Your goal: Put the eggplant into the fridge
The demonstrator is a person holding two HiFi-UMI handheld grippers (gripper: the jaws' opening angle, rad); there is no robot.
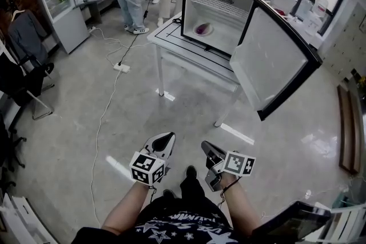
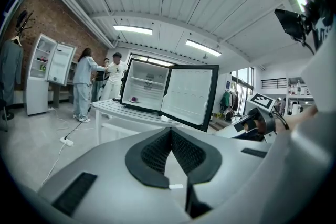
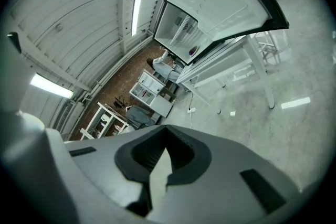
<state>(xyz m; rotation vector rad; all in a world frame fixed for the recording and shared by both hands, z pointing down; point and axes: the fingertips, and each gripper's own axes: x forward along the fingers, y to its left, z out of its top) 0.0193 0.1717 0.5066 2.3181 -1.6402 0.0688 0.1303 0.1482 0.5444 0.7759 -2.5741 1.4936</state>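
Small, rounded, dark purple eggplant (image 1: 203,28) lies on a white plate (image 1: 211,32) inside the open fridge (image 1: 185,3), well ahead of the left gripper (image 1: 167,138) and right gripper (image 1: 206,146), both clenched tip-to-tip on nothing.

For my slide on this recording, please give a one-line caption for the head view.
Eggplant inside the open fridge on a table; left gripper and right gripper held low, shut.
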